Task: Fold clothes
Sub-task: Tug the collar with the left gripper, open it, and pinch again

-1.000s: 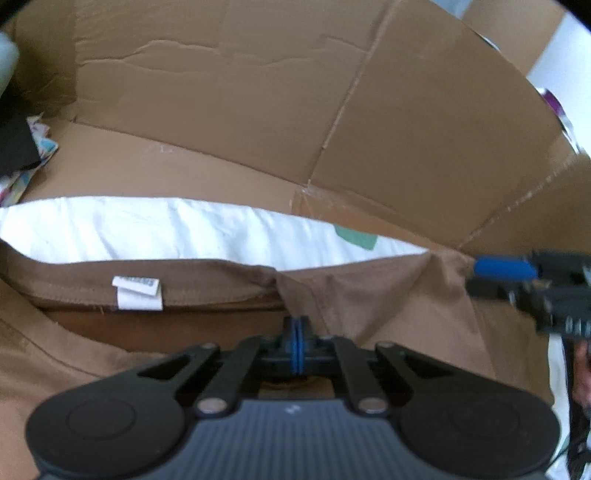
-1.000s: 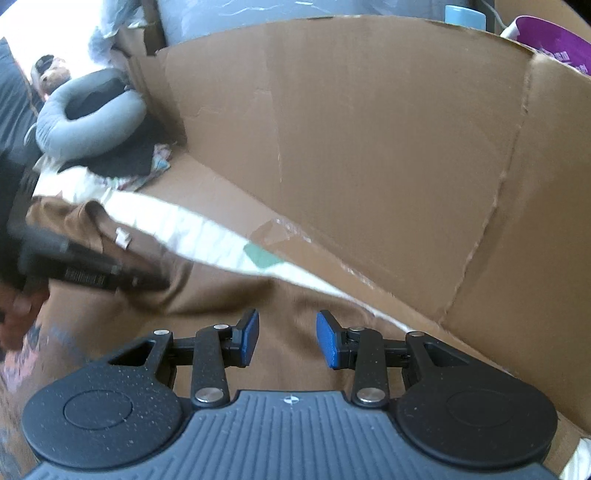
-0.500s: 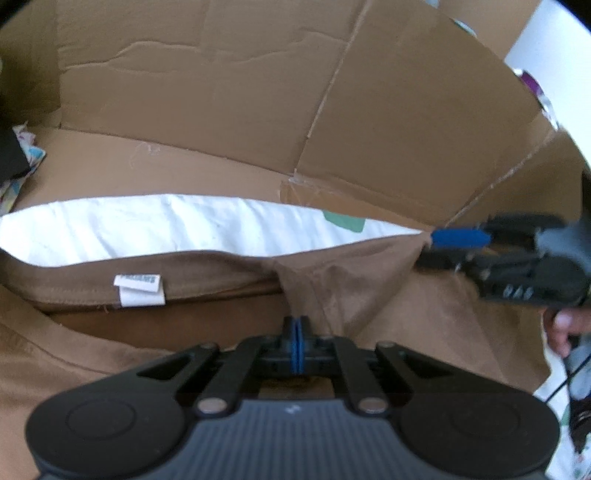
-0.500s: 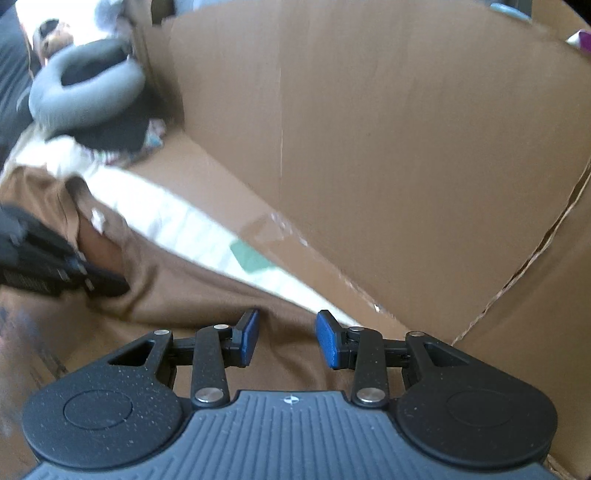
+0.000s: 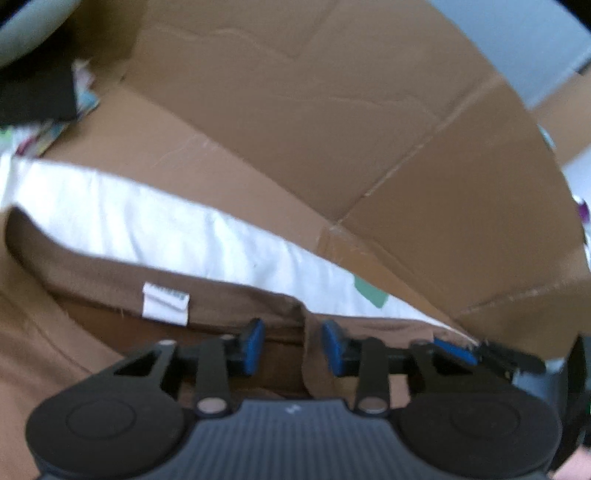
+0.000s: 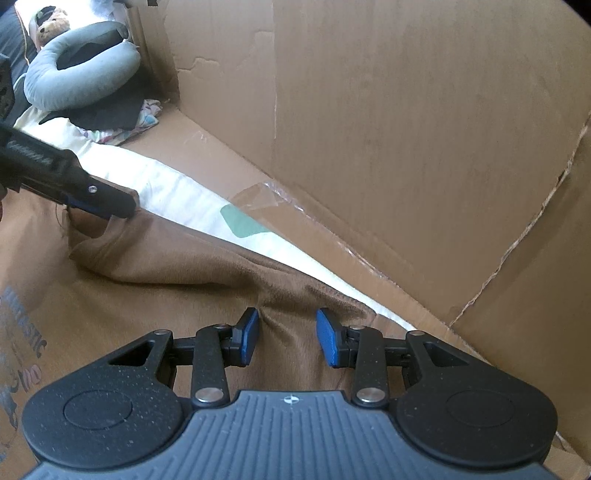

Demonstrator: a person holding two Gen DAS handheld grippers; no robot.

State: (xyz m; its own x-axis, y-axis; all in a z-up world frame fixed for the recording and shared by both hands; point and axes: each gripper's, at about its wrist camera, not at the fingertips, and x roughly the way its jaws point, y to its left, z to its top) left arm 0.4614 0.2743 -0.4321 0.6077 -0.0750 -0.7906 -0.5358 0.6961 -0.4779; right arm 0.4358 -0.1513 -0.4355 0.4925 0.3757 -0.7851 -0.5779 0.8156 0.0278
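Brown cotton T-shirt (image 6: 177,295): spread on white sheet (image 5: 155,229) beside tall cardboard wall (image 6: 406,129). Left gripper (image 5: 291,347): jaws just opening, collar fold between them, unpressed. Right gripper (image 6: 286,336): partly open over shoulder fabric, holding nothing.

The left gripper (image 5: 291,347) just opened its jaws, letting go of the brown shirt (image 5: 221,306). The right gripper (image 6: 286,338) dropped lower onto the cloth.

A home bedroom: neck pillow (image 6: 74,70), teddy bear (image 6: 51,26), bedding (image 6: 173,192)
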